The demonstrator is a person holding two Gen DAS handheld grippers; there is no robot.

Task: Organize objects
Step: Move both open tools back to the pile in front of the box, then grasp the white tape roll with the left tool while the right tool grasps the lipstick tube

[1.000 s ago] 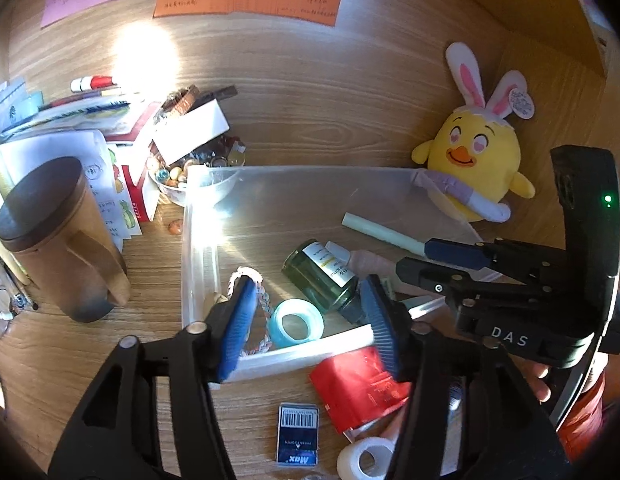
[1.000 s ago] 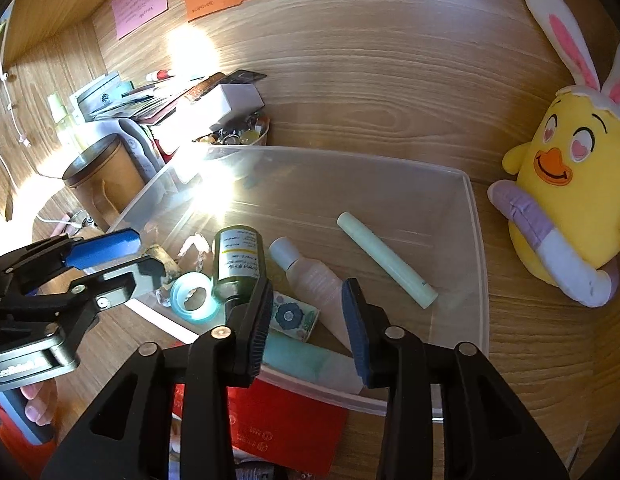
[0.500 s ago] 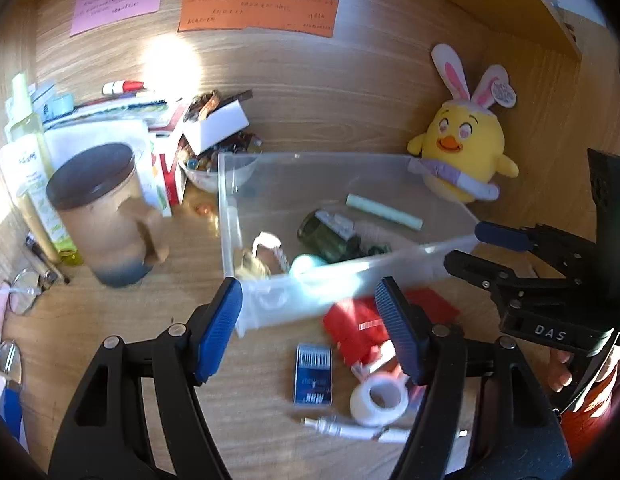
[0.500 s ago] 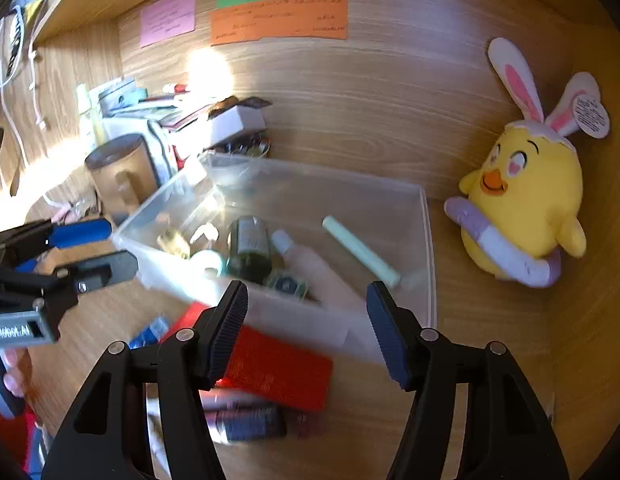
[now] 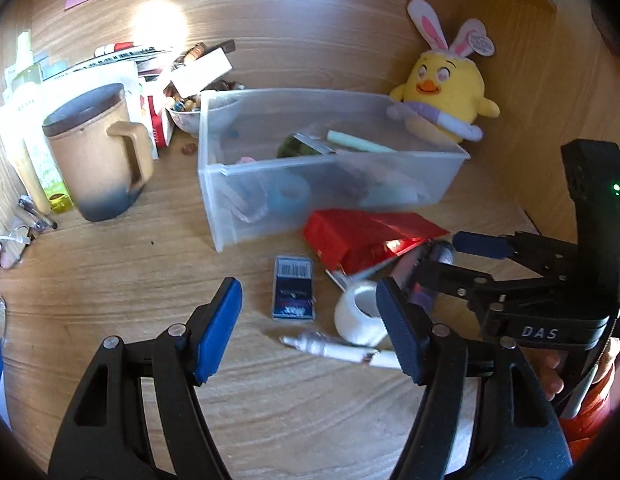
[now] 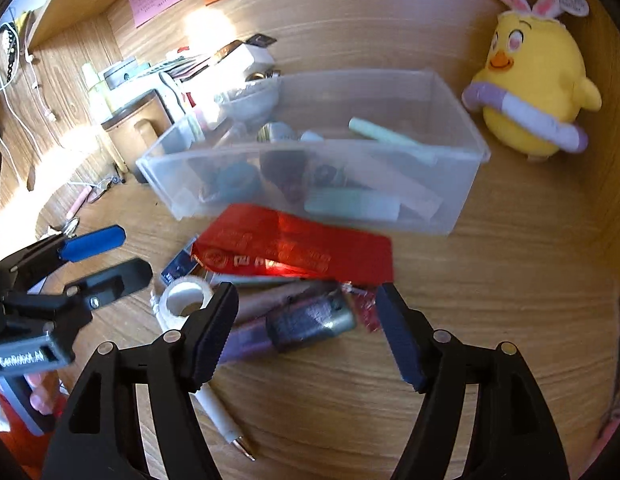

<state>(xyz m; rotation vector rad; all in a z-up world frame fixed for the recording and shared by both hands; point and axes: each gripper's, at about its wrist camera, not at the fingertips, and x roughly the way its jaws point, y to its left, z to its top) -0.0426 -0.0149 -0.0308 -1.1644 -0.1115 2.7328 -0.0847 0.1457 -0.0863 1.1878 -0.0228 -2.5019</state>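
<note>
both tools look to be between picks: the left gripper (image 5: 310, 332) and the right gripper (image 6: 306, 332) hang over the loose pile on the wooden desk (image 5: 130, 272) with jaws spread wide and nothing between them. the clear plastic bin (image 5: 449, 176) sits at the far side of the pile, already holding a pale green stick (image 5: 359, 143), a dark green bottle (image 5: 294, 147) and a blue tape roll (image 5: 290, 196) seen through its wall. judging by that, the step in hand is choosing the next stray item to drop in

near the bin's front wall lies a red packet (image 5: 365, 240), touching or just beside it. nearer still are a small blue box with a barcode (image 5: 292, 294), a white tape roll (image 5: 359, 312) and a white pen (image 5: 341, 350). the left gripper sits roughly over the blue box and the tape roll, so either seems the likely target; the next move calls for lowering until the pads straddle one item alone, since the pen lies just beside the roll

the right wrist view shows what the left mostly hides: a dark cylinder with a metallic end (image 6: 310, 320) on a purple item (image 6: 246, 344), right between the right jaws, blurred. the left view alone shows the brown lidded mug (image 5: 98, 152) left of the bin. the yellow chick plush (image 6: 537, 80) stands far right
</note>
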